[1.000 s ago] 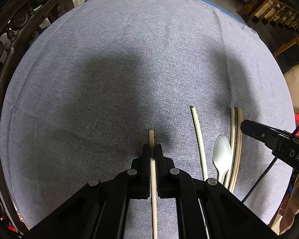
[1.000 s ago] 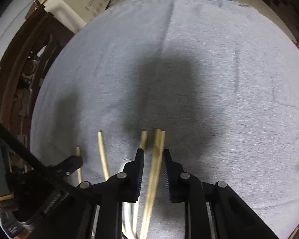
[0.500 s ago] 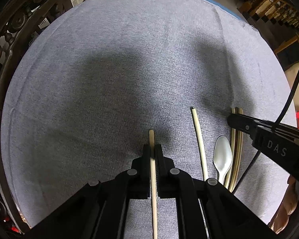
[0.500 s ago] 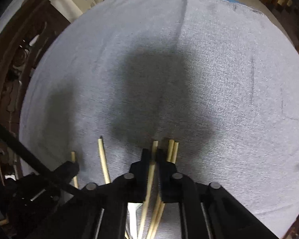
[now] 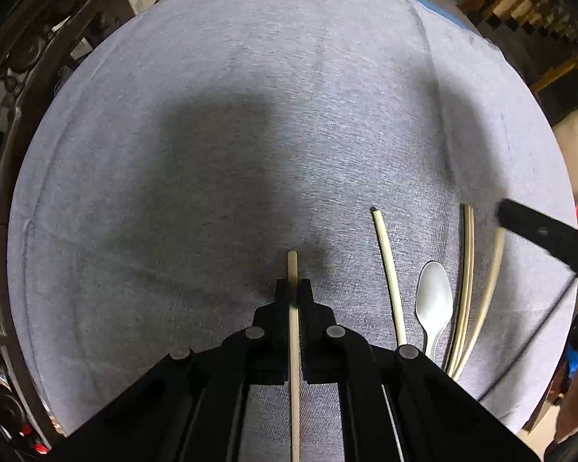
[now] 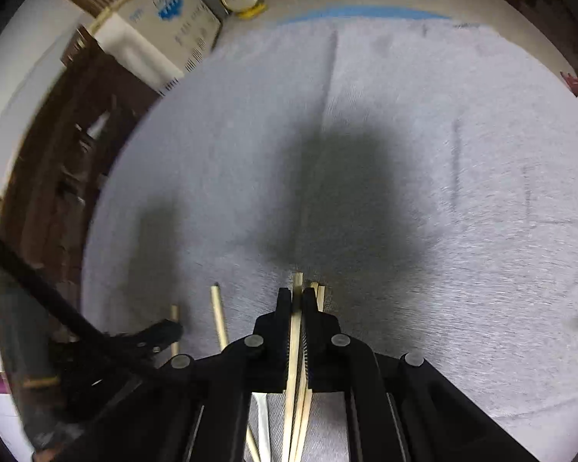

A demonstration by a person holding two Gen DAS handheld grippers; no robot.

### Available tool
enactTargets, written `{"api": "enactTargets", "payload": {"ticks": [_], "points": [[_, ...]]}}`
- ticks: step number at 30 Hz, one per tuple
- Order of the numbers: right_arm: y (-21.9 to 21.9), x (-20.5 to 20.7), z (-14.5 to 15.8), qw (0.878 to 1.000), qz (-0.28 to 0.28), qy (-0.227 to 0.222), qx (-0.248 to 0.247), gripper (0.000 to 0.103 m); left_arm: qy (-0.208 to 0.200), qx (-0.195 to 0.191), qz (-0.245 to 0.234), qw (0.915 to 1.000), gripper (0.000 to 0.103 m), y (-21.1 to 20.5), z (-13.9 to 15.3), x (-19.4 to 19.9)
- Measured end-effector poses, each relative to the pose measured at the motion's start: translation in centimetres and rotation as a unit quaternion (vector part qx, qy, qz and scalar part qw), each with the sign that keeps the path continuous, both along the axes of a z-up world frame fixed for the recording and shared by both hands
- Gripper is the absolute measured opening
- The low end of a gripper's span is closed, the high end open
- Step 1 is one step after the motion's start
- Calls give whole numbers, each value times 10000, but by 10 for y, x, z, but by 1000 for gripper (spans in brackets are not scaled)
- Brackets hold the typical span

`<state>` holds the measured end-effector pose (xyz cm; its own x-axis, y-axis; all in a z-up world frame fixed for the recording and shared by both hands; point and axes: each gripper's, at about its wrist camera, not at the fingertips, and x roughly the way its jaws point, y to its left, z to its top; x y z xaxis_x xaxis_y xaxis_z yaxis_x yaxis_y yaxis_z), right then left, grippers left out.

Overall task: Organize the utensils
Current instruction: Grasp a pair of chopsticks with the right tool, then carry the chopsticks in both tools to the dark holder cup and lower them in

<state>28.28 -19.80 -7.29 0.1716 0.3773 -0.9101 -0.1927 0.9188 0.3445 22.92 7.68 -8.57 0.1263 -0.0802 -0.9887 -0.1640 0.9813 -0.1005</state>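
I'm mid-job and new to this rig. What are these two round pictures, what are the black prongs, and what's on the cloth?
Each picture comes from a fisheye camera on a hand-held gripper, looking along its two black fingers. The left gripper is shut on one chopstick. The right gripper has just closed on another chopstick. On the grey tablecloth lie a loose chopstick, a white plastic spoon and a chopstick pair. The black bar at the left view's right edge is the other gripper.

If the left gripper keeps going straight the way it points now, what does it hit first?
Most likely the grey tablecloth: the left gripper, shut on a chopstick, points down at bare cloth. How far off the cloth lies is unclear.
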Motion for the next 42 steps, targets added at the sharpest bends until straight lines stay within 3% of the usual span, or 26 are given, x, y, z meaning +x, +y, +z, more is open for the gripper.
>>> {"api": "enactTargets", "payload": {"ticks": [7, 15, 21, 30, 42], "points": [[-38, -20, 32, 9980, -259, -425, 383, 6, -435, 78, 208, 9988, 4, 10, 22, -28], [-79, -66, 75, 9842, -565, -1482, 787, 6, -1435, 251, 584, 9876, 4, 19, 79, -72], [-103, -120, 111, 9662, -767, -2257, 977, 6, -2265, 216, 790, 9706, 4, 20, 124, -112], [-137, -211, 170, 9362, -891, -3188, 1182, 6, -3141, 181, 1086, 9430, 4, 11, 170, -163], [-163, -309, 208, 9067, -921, -3714, 1775, 6, -3995, -269, 1233, 9080, 4, -4, 219, -242]]}}
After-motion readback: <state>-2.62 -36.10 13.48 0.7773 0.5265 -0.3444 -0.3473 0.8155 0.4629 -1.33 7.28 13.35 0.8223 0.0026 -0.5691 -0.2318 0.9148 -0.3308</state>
